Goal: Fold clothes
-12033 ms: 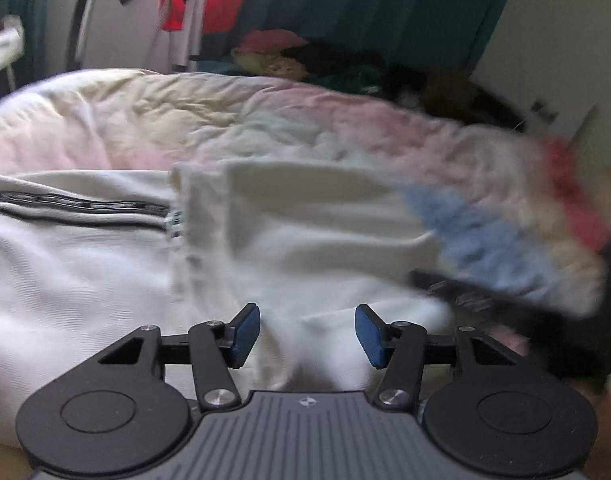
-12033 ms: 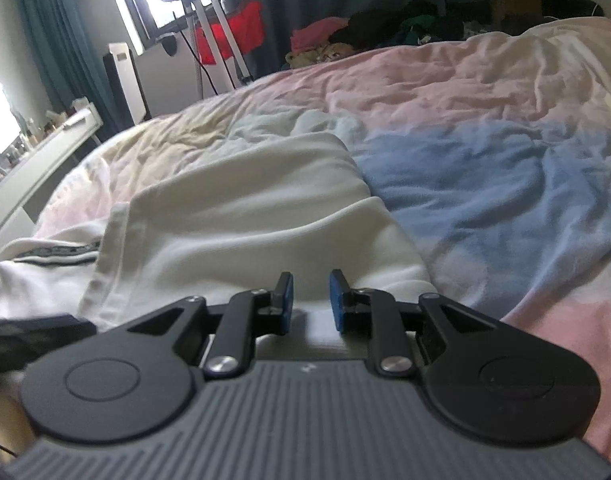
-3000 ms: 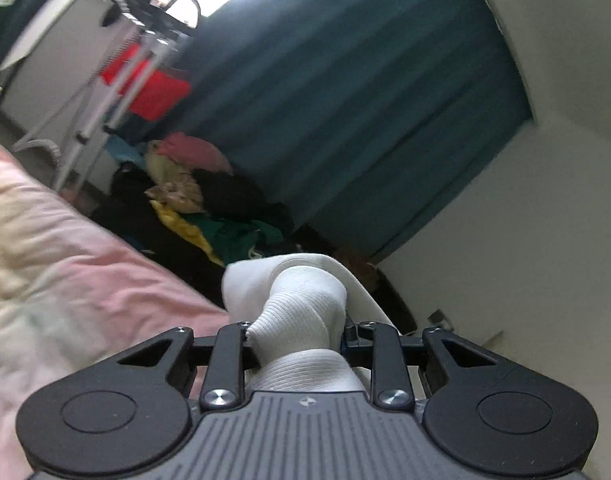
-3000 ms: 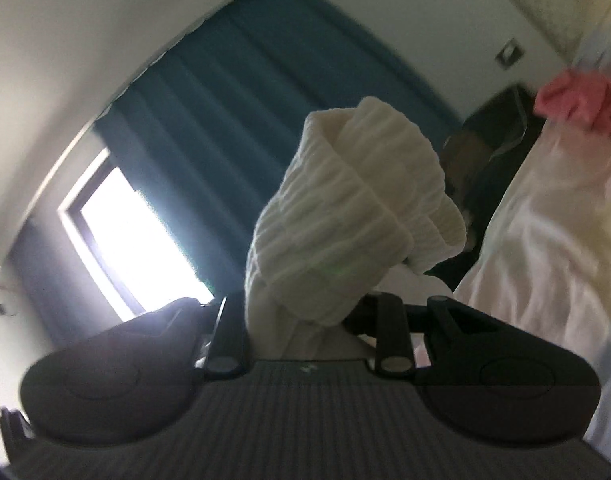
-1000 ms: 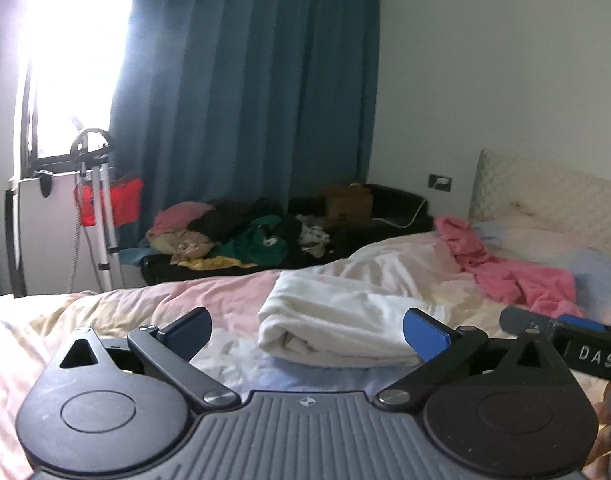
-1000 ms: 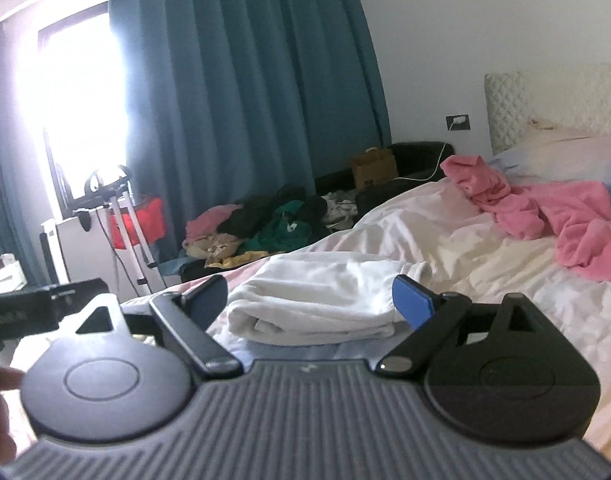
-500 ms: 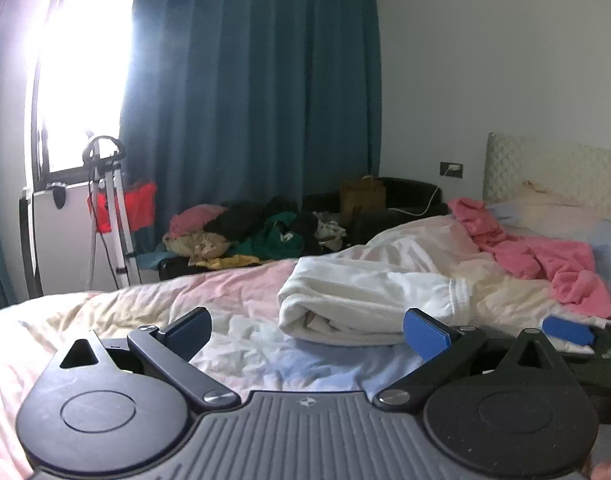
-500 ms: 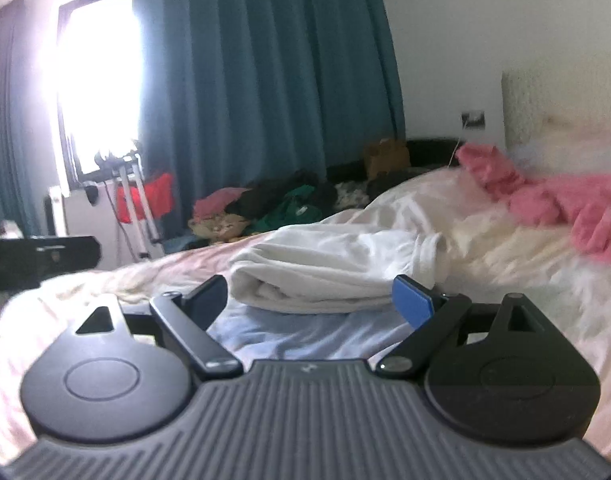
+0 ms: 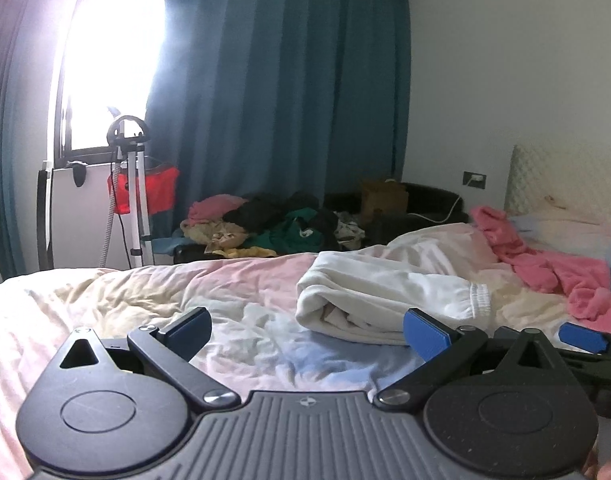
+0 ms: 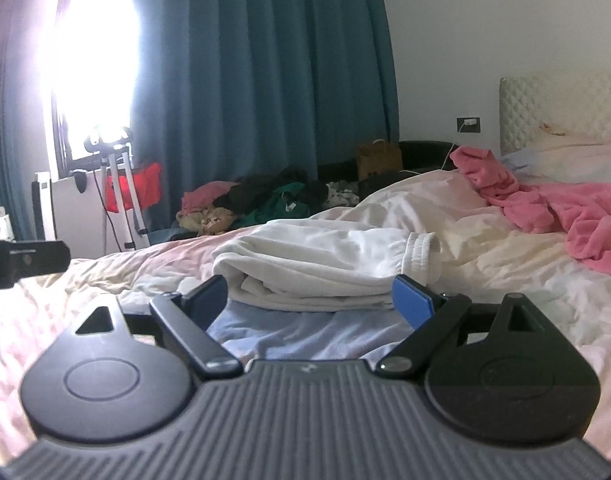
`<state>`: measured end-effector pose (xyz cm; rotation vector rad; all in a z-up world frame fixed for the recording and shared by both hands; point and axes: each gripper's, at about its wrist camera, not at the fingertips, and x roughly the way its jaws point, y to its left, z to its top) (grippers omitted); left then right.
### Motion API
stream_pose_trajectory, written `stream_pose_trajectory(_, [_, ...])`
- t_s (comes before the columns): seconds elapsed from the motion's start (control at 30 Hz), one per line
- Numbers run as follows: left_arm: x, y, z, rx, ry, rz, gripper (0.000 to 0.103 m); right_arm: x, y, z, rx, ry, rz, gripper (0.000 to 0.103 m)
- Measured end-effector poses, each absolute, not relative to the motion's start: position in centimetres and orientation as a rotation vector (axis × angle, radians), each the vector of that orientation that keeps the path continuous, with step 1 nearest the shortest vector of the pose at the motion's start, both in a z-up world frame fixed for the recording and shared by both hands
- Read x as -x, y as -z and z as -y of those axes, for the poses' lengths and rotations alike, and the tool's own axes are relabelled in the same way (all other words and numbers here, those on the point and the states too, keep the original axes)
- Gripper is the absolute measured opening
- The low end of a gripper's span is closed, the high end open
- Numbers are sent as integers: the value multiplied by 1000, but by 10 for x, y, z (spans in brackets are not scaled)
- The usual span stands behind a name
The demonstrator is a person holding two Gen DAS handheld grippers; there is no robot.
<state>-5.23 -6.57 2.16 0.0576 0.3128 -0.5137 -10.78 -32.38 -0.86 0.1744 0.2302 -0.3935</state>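
Note:
A folded white garment (image 9: 389, 304) (image 10: 325, 268) lies on the pastel bedspread (image 9: 145, 304) (image 10: 485, 280), its ribbed cuff toward the right. My left gripper (image 9: 307, 330) is open and empty, low over the bed, with the garment ahead and to the right. My right gripper (image 10: 309, 296) is open too, nothing between its fingers; it sits just short of the garment's near edge. The right gripper's blue fingertip (image 9: 581, 336) shows at the lower right of the left wrist view. A dark part of the left gripper (image 10: 21, 262) shows at the left edge of the right wrist view.
A pink garment (image 9: 557, 268) (image 10: 545, 204) is crumpled on the bed to the right, near the quilted headboard (image 10: 561, 100). Beyond the far bed edge lies a clothes pile (image 9: 273, 220) on dark furniture. A metal stand (image 9: 133, 196) with red cloth stands by the bright window and teal curtains.
Twelve seconds ago the garment lay spread out; three seconds ago both grippers held its ribbed cloth up. It now lies folded on the bed, both grippers open. Over the last second both drew slightly nearer.

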Motion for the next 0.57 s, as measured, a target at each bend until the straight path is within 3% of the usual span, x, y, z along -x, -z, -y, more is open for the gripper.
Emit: stream_pose_trajectory(0.57, [51,-17,70,-64,518,-325,103,105,12,325,-198,401,-257,91])
